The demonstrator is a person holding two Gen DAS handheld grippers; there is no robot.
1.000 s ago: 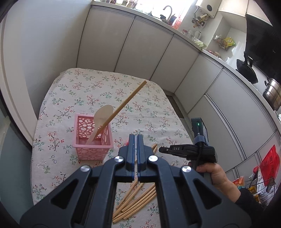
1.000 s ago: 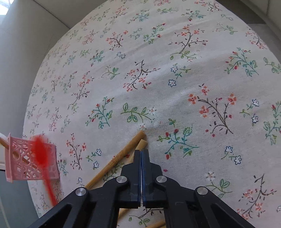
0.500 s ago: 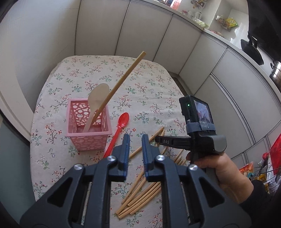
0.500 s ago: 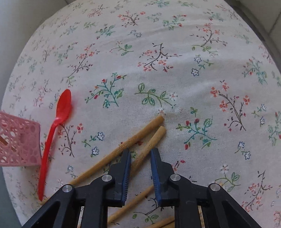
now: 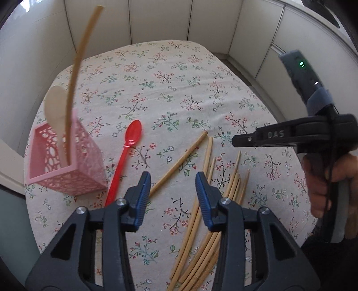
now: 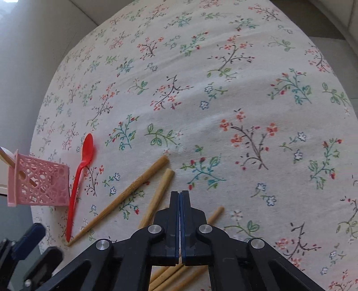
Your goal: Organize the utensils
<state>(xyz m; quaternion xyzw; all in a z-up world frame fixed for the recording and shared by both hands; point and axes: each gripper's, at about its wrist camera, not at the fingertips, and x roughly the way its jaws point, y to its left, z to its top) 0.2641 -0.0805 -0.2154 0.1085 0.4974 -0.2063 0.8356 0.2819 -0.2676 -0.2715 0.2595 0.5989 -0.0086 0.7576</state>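
Observation:
A pink lattice basket [image 5: 64, 165] stands at the table's left, holding a white spoon [image 5: 54, 105] and one chopstick [image 5: 77, 73]. It also shows in the right wrist view [image 6: 38, 185]. A red spoon [image 5: 125, 156] lies on the cloth beside it, also in the right wrist view [image 6: 80, 176]. Several wooden chopsticks [image 5: 210, 215] lie loose in front, some in the right wrist view [image 6: 125, 197]. My left gripper [image 5: 171, 179] is open and empty above a lone chopstick [image 5: 179, 164]. My right gripper [image 6: 180, 194] is shut and empty above the chopsticks; it shows in the left wrist view [image 5: 235, 141].
The table has a floral cloth [image 5: 179, 85] and stands against white cabinet fronts [image 5: 156, 20]. A grey wall [image 6: 29, 44] runs along its left edge. The table's right edge drops to the floor [image 6: 331, 44].
My left gripper has opened wide and come lower toward the chopsticks and red spoon. My right gripper opened half a second ago and has shut again with nothing in it.

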